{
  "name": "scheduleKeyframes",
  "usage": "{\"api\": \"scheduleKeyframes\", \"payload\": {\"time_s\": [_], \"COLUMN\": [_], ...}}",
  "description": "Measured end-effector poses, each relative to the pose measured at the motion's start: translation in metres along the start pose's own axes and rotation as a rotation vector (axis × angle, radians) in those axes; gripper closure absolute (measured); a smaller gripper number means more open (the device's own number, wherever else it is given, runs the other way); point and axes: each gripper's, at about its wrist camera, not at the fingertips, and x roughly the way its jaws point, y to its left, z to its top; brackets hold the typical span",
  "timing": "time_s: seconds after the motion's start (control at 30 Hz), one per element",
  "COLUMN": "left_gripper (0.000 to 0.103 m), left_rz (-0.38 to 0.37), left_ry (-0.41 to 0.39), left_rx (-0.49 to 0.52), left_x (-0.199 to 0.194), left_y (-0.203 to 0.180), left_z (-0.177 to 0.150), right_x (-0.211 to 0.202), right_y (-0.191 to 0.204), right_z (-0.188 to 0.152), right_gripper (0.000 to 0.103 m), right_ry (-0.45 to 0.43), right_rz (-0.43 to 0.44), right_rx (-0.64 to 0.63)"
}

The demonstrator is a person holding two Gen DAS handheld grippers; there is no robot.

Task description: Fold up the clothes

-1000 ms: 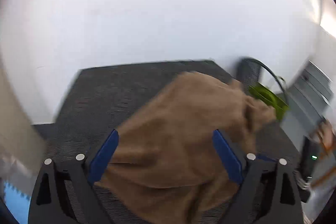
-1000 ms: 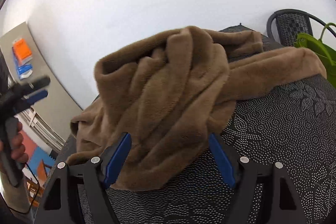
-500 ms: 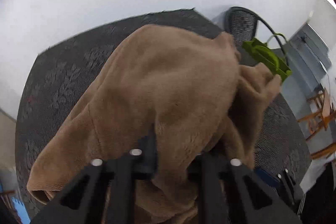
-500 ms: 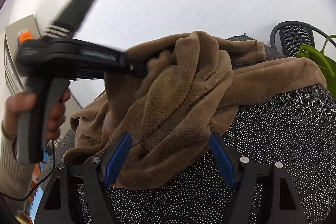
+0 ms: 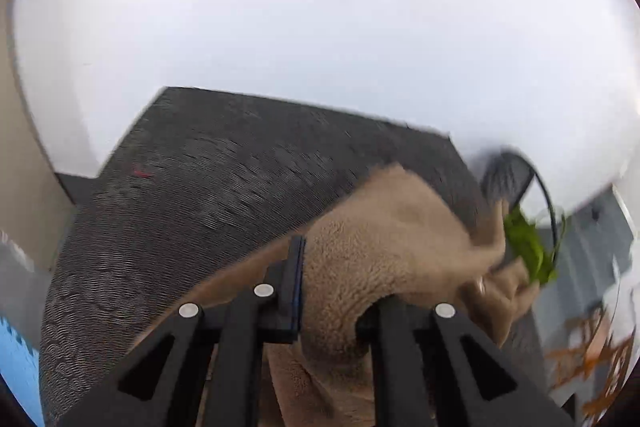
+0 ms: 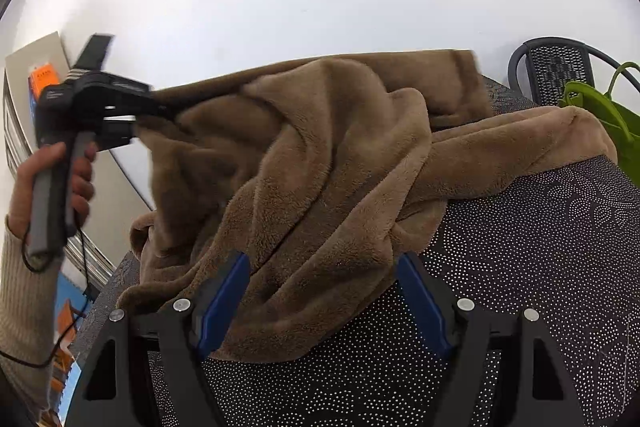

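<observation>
Dark dotted tabletop [image 6: 540, 267], brown fleece garment [image 6: 320, 167] pinched by left gripper [image 5: 336, 287]; right gripper [image 6: 320, 299] spread.

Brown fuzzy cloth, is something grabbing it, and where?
Yes. The left hand-held gripper is shut on a bunched fold at the cloth's edge. The right hand-held gripper is open, holding nothing.

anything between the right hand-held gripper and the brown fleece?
Nothing visible. The brown fleece garment lies bunched on the dark table, its near fold already between the open fingers of the right hand-held gripper.
</observation>
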Motion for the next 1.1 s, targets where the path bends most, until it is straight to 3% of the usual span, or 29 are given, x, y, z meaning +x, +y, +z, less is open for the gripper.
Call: {"api": "scheduleKeyframes", "payload": {"time_s": [0.13,0.3,0.5,0.7,0.9,1.1], "left_gripper": [0.089,0.089,0.089,0.083,0.054,0.047], "left_rz": [0.020,0.123,0.172,0.183,0.216,0.231], "left_ry": [-0.074,-0.138,-0.056,0.028,-0.006,-0.032], "left_rx": [-0.147,-0.259,-0.335,-0.306,-0.227,-0.160], "left_x": [-0.035,-0.073,-0.071,-0.048,-0.057,-0.070], "left_y": [0.061,0.133,0.195,0.211,0.207,0.210], "left_z": [0.008,-0.003,-0.042,-0.078,-0.088,-0.096], "right_x": [0.001,0.003,0.008,0.002,-0.005,0.005], "right_y": [0.001,0.004,0.012,0.025,0.047,0.074], "right_z": [-0.001,-0.001,-0.001,0.003,0.010,-0.002], "right_gripper": [0.025,0.025,0.025,0.025,0.025,0.025], "right_ry": [0.011,0.030,0.068,0.068,0.055,0.100], "right_rz": [-0.017,-0.040,-0.078,-0.110,-0.095,-0.059], "right_rx": [0.002,-0.006,-0.036,-0.074,-0.142,-0.229]}}
